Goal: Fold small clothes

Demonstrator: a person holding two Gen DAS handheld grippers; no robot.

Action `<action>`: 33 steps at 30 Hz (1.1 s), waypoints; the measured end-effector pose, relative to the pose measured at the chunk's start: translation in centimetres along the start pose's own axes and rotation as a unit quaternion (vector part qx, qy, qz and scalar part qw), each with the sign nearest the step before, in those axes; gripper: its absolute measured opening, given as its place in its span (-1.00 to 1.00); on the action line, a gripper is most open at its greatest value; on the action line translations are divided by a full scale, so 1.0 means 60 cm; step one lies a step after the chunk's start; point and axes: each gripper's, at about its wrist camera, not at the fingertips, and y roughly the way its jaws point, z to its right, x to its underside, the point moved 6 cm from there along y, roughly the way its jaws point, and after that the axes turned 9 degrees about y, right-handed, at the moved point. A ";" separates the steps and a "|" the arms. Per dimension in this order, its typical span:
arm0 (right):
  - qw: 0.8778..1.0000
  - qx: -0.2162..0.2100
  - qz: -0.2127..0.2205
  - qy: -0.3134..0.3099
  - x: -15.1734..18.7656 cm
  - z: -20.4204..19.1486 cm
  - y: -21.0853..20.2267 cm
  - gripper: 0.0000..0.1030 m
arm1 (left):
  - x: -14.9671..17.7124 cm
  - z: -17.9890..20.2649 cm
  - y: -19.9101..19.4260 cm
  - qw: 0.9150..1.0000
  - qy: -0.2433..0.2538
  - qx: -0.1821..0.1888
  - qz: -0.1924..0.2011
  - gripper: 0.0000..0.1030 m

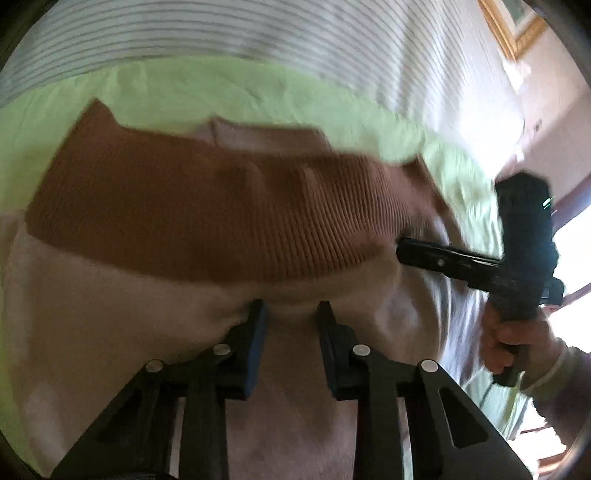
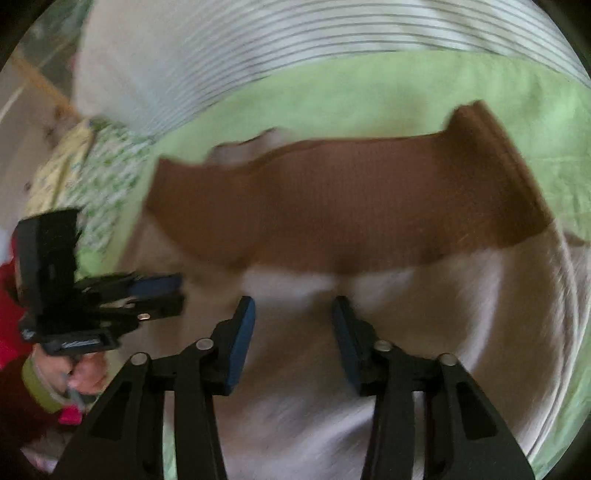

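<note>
A small garment lies spread on a light green sheet: a brown ribbed upper part and a pale pinkish lower part. My left gripper points down onto the pale part, jaws partly apart, with a low ridge of fabric between the fingertips. My right gripper, held by a hand, touches the garment's right edge. In the right wrist view my right gripper is open over the pale fabric below the brown band. The left gripper sits at the garment's left edge.
White bedding with thin dark stripes lies beyond the green sheet. A floral green-and-white cloth sits at the left. A gold picture frame hangs on the wall. A hand with a green cuff holds the left gripper.
</note>
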 end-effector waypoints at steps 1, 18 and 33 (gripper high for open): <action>1.000 0.007 0.013 0.010 -0.011 0.010 0.000 -0.32 | -0.008 -0.013 -0.006 1.000 -0.004 -0.017 0.007 -0.47; 0.986 0.014 0.117 0.118 -0.019 0.062 -0.085 -0.60 | 0.024 -0.130 -0.111 0.988 -0.093 -0.101 0.076 -0.22; 0.969 0.103 0.134 0.178 0.134 0.155 -0.162 -0.72 | 0.133 -0.219 -0.155 0.970 -0.182 -0.153 0.058 -0.49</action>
